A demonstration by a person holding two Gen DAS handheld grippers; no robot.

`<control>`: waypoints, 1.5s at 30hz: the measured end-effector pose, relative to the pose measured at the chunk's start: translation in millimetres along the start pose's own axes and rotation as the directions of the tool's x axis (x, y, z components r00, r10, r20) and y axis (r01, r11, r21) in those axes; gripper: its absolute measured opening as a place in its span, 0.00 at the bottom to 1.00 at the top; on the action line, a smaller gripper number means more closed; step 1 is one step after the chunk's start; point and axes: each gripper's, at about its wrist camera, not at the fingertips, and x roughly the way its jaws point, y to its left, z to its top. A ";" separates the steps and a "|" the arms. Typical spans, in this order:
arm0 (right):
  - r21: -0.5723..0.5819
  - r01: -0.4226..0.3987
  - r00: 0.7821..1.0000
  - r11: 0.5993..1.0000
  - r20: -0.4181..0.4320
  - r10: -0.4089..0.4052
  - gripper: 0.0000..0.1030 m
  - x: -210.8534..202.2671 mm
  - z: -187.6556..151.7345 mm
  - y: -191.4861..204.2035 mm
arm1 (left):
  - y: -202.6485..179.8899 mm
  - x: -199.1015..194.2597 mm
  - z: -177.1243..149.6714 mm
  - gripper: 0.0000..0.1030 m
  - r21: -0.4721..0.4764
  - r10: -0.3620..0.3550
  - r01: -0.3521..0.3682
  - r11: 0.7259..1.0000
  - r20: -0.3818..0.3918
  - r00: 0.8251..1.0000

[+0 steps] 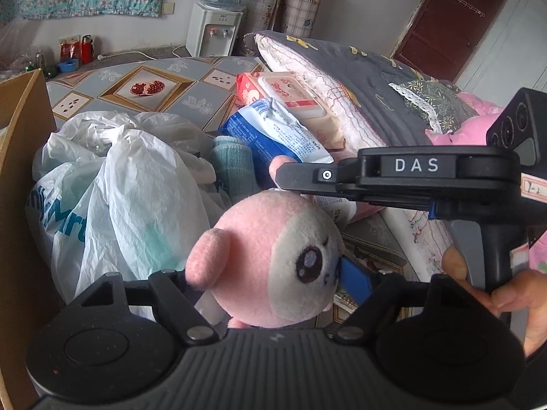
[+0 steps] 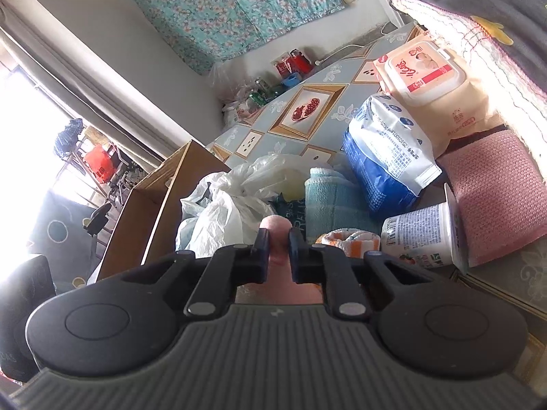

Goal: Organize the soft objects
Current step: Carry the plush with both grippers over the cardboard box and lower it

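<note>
A pink plush toy [image 1: 270,259] with a white face sits between the fingers of my left gripper [image 1: 273,283], which is shut on its head. My right gripper [image 1: 290,177] reaches in from the right above the toy; in its own view [image 2: 277,239] it is shut on a pink limb of the toy [image 2: 278,225]. A rolled teal towel [image 1: 232,167] [image 2: 328,198], a pink towel [image 2: 495,191], an orange-and-white cloth [image 2: 348,241] and crumpled white plastic bags [image 1: 130,184] [image 2: 225,205] lie on the bed.
A cardboard box [image 1: 20,177] [image 2: 154,198] stands at the left. A blue-and-white pouch [image 1: 273,130] [image 2: 386,157], a wet-wipes pack [image 1: 294,95] [image 2: 427,78] and a tipped yoghurt cup [image 2: 424,235] lie nearby. A folded grey quilt [image 1: 376,85] rises at the right.
</note>
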 end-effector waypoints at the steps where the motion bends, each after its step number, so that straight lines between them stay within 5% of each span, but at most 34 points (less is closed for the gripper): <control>1: -0.006 -0.002 1.000 1.000 0.004 0.003 0.10 -3.7 0.2 3.1 | -1.7 -4.1 -0.9 0.78 0.006 0.000 0.000 1.000 0.009 1.000; 12: -0.176 -0.078 0.995 0.981 0.053 0.088 0.10 -41.1 14.9 94.5 | 2.0 -91.5 -0.2 0.78 -0.013 0.022 -0.020 1.000 0.174 0.984; 21: -0.323 -0.237 0.971 0.916 -0.045 0.235 0.10 16.0 48.0 220.0 | 78.5 -173.6 12.7 0.78 -0.180 0.156 -0.103 0.978 0.313 0.937; 27: -0.342 -0.320 0.945 0.884 -0.187 0.269 0.10 105.2 70.6 294.0 | 160.2 -188.5 27.1 0.79 -0.348 0.281 -0.171 0.922 0.296 0.913; 33: -0.309 -0.373 0.910 0.875 -0.303 0.282 0.10 202.8 84.5 345.2 | 242.8 -165.2 47.4 0.78 -0.472 0.410 -0.276 0.837 0.209 0.888; 45: -0.231 -0.370 0.868 0.900 -0.432 0.245 0.10 350.7 92.0 365.9 | 353.3 -116.8 65.8 0.79 -0.609 0.505 -0.366 0.704 0.067 0.860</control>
